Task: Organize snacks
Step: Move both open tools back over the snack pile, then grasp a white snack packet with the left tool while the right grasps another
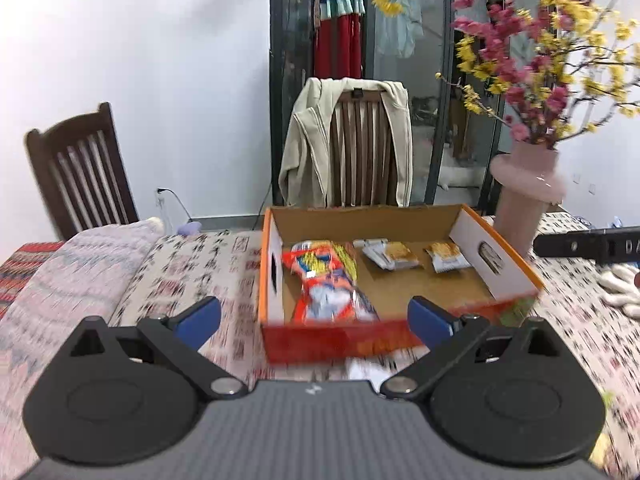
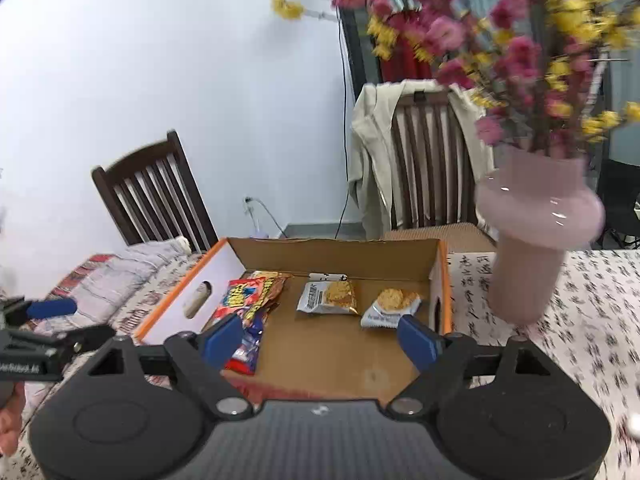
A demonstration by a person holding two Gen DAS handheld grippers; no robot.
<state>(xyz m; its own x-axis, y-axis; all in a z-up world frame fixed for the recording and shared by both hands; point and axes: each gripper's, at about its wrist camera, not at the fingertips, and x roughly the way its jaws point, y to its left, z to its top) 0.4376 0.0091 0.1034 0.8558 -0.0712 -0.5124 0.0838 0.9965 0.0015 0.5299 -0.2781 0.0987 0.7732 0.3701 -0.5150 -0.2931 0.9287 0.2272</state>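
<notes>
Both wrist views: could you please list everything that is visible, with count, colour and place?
cardboard box: 1, orange outside, brown inside, on the table
red snack bag: 1, red and yellow, box left side
cracker packets: 2, silver, box right half
vase: 1, pink, right of box, holds pink and yellow flowers
tablecloth: 1, white with dark script
chairs: 2, dark wood, behind table; one carries a beige jacket
left gripper: blue pads, open
right gripper: blue pads, open

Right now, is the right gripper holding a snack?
No. The right gripper is open and empty above the box, where the red bag and two cracker packs lie.
</notes>
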